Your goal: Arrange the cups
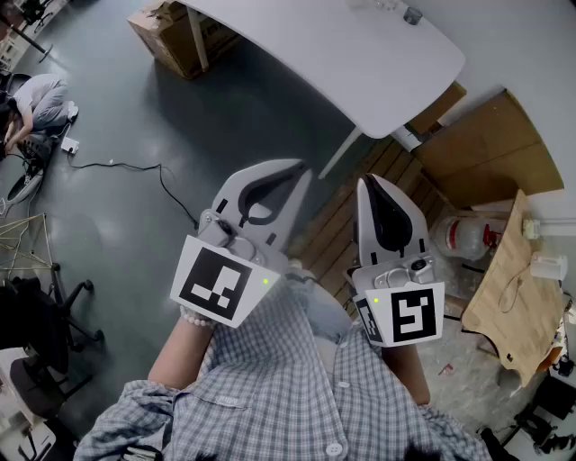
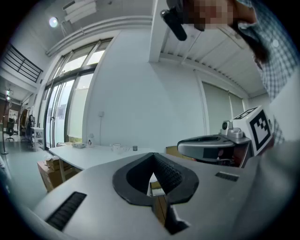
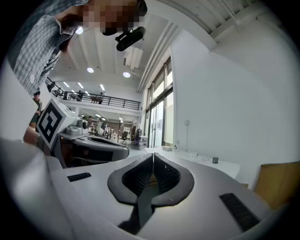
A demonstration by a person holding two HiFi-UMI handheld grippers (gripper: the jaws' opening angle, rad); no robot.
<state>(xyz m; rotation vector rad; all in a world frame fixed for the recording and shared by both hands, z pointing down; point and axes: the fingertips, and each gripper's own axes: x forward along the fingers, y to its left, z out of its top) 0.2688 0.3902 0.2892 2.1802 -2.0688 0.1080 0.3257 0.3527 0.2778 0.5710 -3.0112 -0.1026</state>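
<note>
Both grippers are held close to the person's chest, away from the white table. My left gripper and right gripper are shut with nothing between the jaws. A small dark cup stands near the table's far edge. The left gripper view shows its shut jaws and, far off on the table, a white cup and the dark cup. The right gripper view shows its shut jaws, the dark cup and the table.
Cardboard boxes lie under the table's left end. A wooden pallet and cardboard sheets lie on the floor ahead, with a plastic jug to the right. A person crouches far left by a cable.
</note>
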